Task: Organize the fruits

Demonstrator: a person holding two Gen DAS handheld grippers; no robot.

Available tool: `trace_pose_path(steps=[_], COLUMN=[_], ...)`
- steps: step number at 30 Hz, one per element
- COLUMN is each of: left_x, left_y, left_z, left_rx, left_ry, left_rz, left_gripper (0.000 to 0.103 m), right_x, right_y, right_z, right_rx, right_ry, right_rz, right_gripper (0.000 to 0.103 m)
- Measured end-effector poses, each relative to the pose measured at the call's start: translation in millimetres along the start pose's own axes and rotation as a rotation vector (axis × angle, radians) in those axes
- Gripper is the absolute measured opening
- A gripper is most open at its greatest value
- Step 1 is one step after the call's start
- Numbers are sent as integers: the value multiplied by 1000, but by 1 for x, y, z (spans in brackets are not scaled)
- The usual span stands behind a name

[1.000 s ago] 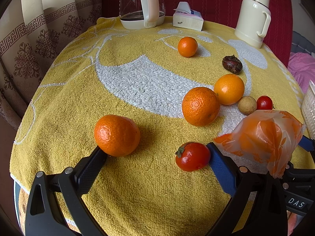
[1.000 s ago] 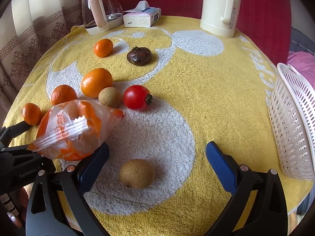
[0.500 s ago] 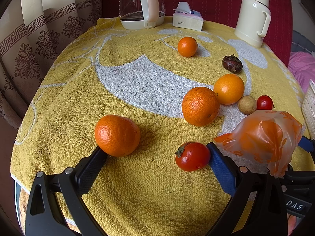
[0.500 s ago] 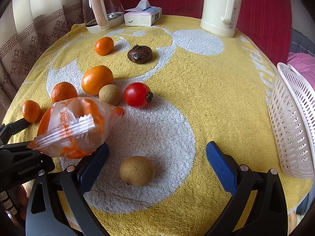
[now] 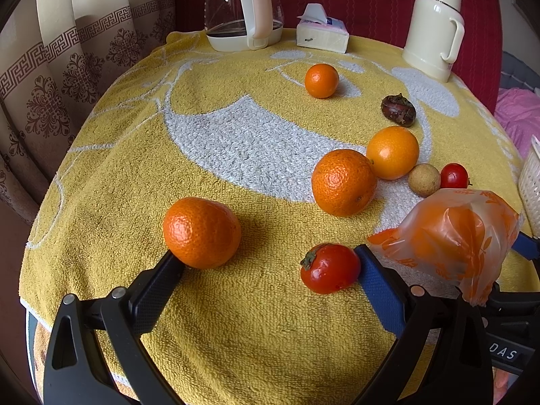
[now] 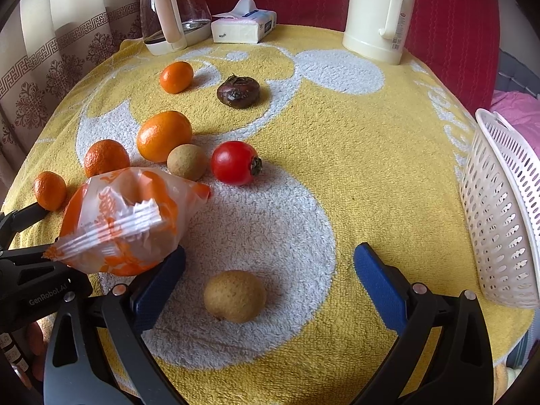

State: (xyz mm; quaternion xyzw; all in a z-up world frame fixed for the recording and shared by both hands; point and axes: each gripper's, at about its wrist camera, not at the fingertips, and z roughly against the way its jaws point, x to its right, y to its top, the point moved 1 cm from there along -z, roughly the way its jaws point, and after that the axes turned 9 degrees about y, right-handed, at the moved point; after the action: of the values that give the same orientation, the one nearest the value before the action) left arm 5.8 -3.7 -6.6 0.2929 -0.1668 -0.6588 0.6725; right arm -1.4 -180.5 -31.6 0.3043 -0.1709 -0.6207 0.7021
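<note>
left gripper (image 5: 266,266) spread wide, near tomato (image 5: 330,268) bracketed for pickup | right gripper (image 6: 270,266) wide, brown fruit (image 6: 234,295) framed | basket (image 6: 499,209) far right

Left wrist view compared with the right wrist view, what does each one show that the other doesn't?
Only the left wrist view shows the near tomato by the left gripper. Only the right wrist view shows the near tan fruit within the open right gripper. Both show the bagged orange, the dark fruit, the kettle, the tissue pack and the flask.
</note>
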Motion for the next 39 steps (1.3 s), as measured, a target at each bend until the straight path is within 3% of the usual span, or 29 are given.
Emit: trace_pose_path(steps=[7,14,22,30,39], left_x=[-5,-14,-31,-61,-79], left_y=[0,-3,-3,-7,-5], left_z=[6,19,38,51,40], left_rx=[15,41,82,130,121], left_ry=[-5,-29,-58,-89,-46], left_rz=[20,38,80,156,188], left_gripper=[98,98,98,98,98], right_x=[1,-12,-19,-10,-27], right_y=[-3,-13,-22,-26,-12], right_z=[12,28,47,70,66], right_rx=[23,57,116,208,213], right_ry=[13,28,100,242,290], right_rz=[-2,88,133,90,127], right_gripper=[101,101,101,101,100])
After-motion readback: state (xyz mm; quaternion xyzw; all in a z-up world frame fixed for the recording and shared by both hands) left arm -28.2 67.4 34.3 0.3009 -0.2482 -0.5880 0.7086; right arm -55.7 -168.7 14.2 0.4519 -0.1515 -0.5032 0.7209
